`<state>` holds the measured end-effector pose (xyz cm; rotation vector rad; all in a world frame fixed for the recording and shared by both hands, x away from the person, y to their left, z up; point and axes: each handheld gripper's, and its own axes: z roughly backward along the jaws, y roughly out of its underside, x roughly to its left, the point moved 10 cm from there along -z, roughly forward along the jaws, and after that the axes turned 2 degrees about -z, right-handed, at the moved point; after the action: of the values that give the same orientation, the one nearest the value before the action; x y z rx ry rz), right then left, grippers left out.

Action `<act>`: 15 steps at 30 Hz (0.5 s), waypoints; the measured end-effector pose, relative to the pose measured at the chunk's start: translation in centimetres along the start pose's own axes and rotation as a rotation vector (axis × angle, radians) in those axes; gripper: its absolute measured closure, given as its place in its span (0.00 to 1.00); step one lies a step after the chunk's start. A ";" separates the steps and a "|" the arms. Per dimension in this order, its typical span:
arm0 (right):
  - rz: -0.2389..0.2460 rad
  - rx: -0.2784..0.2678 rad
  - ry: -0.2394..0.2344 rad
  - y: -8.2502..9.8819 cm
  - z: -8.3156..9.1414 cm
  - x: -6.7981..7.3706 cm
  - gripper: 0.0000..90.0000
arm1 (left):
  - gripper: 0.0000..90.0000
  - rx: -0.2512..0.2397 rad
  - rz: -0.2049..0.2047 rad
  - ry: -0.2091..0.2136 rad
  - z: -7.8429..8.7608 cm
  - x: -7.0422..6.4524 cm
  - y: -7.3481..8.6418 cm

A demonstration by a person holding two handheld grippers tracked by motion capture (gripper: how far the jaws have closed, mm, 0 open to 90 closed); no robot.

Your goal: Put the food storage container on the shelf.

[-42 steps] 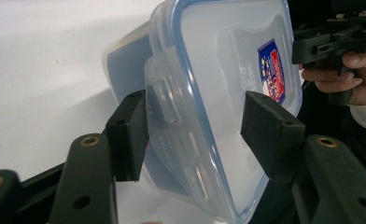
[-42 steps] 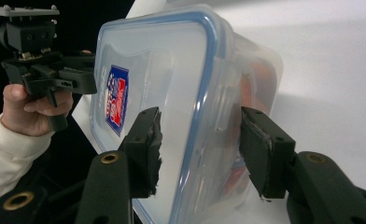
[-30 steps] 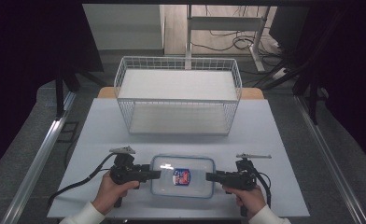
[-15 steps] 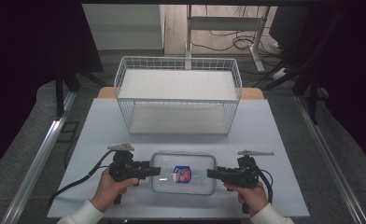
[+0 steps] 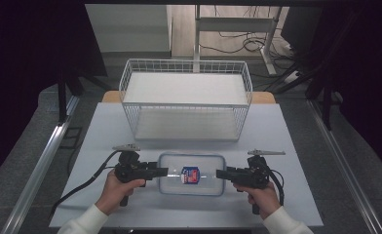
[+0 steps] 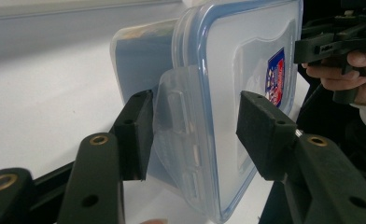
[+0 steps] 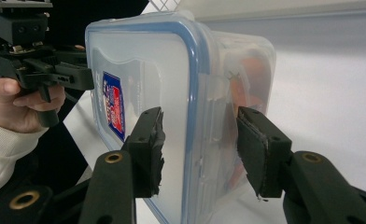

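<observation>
Left hand-held gripper (image 5: pixel 162 171) and right hand-held gripper (image 5: pixel 221 173) are flanking a clear plastic box (image 5: pixel 192 173) on the white bench (image 5: pixel 106 131), one at each short end. Each hand-held gripper is standing half-open around an end latch of the box, pads straddling lid and wall without visibly pressing. Beyond the box, a white wire basket (image 5: pixel 186 100) is sitting farther back.
</observation>
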<state>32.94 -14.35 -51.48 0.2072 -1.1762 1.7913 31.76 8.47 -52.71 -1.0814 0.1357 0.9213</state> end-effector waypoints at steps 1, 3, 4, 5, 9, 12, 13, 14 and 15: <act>0.003 -0.002 0.000 -0.2 -0.1 -0.1 0.58 | 0.53 0.000 0.000 0.000 0.0 0.0 0.0; 0.001 -0.001 0.000 -0.4 -0.1 -0.1 0.58 | 0.53 -0.005 0.005 0.001 0.0 0.3 -0.3; 0.004 -0.004 0.000 -0.6 -0.3 -0.2 0.58 | 0.53 -0.006 0.008 0.001 0.0 0.5 -0.5; 0.008 -0.005 -0.002 -1.1 -0.5 -0.3 0.58 | 0.53 -0.011 0.009 -0.001 0.0 0.8 -0.9; 0.014 -0.008 -0.005 -1.8 -0.9 -0.4 0.58 | 0.53 -0.019 0.016 0.001 0.1 1.3 -1.5; 0.018 -0.010 -0.008 -2.6 -1.3 -0.7 0.58 | 0.53 -0.028 0.022 0.000 0.0 2.0 -2.2; 0.021 -0.009 -0.006 -3.1 -1.6 -1.0 0.58 | 0.53 -0.025 0.019 -0.002 -0.1 2.5 -2.5; 0.022 -0.010 -0.006 -3.3 -1.7 -1.1 0.58 | 0.53 -0.025 0.019 -0.002 -0.1 2.5 -2.5; 0.023 -0.012 -0.006 -3.6 -2.0 -1.3 0.58 | 0.53 -0.026 0.025 -0.001 -0.2 2.8 -2.8</act>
<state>37.08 -13.27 -51.02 0.1928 -1.1971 1.8048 35.62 9.49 -52.33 -1.1055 0.1366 0.9489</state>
